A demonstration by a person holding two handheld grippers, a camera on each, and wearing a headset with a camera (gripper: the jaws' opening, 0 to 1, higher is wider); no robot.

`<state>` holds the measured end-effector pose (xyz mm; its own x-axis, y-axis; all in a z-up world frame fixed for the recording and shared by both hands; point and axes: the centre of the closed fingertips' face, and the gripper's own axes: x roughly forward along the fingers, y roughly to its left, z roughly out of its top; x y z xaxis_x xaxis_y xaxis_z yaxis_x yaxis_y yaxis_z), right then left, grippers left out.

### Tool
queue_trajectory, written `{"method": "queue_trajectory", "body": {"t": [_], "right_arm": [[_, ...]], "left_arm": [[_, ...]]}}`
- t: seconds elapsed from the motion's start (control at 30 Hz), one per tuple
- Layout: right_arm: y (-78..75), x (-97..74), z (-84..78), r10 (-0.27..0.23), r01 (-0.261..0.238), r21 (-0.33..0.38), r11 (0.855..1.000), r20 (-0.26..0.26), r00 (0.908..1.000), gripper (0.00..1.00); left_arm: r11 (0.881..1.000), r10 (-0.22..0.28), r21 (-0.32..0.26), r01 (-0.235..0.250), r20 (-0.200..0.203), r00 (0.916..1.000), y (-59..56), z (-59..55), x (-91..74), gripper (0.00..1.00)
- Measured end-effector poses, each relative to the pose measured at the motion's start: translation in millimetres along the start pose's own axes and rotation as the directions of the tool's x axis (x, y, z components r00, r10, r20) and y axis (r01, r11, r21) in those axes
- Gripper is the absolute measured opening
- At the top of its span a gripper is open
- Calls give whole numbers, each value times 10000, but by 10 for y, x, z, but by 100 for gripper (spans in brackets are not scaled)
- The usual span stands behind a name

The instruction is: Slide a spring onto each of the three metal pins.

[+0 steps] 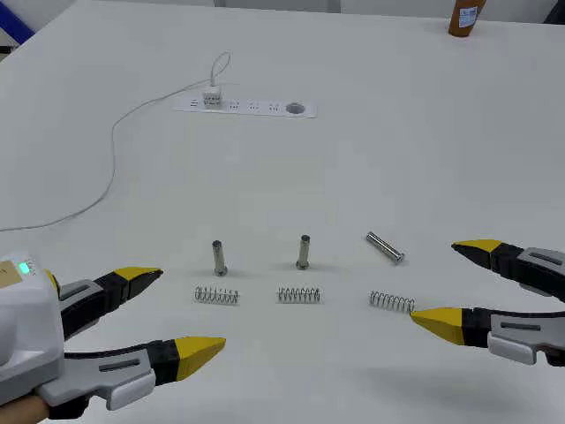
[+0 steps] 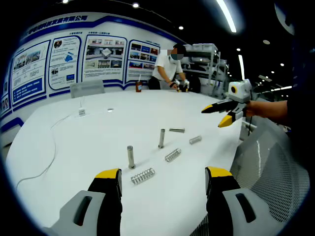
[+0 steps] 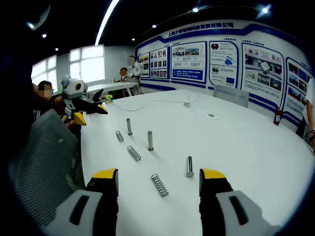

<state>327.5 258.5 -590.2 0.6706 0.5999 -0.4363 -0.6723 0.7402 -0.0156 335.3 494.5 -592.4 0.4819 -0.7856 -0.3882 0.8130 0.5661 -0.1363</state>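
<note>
Steel-wire, light, squashy, apt to roll: pinch rt spring (image 1: 391, 302) gently mid-coil, where lying on table (image 1: 397, 159) near tipped pin (image 1: 385, 247). Holding nothing w/ left gripper (image 1: 189, 309) or right gripper (image 1: 434, 283), both spread wide.

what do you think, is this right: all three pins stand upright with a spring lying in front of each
Not all three: the head view shows the right pin lying on its side; the left pin and middle pin stand upright, with a spring lying in front of each.
</note>
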Motion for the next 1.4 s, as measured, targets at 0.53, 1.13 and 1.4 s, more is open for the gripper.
{"method": "queue_trajectory", "body": {"t": [0.53,1.13,1.4], "right_arm": [[-11,-38,-56,-164,165,217,9996,-73,9998,66],[-46,38,-32,62,-63,-14,10000,-323,9995,65],[-72,56,-3,93,-95,-68,9999,-369,9993,65]], "left_arm": [[10000,-15,11,15,-151,9999,34,-16,17,71],[9996,270,-96,-271,-91,9996,38,-46,-26,71],[9994,344,-102,-344,-23,9994,44,-32,-34,71]]}}
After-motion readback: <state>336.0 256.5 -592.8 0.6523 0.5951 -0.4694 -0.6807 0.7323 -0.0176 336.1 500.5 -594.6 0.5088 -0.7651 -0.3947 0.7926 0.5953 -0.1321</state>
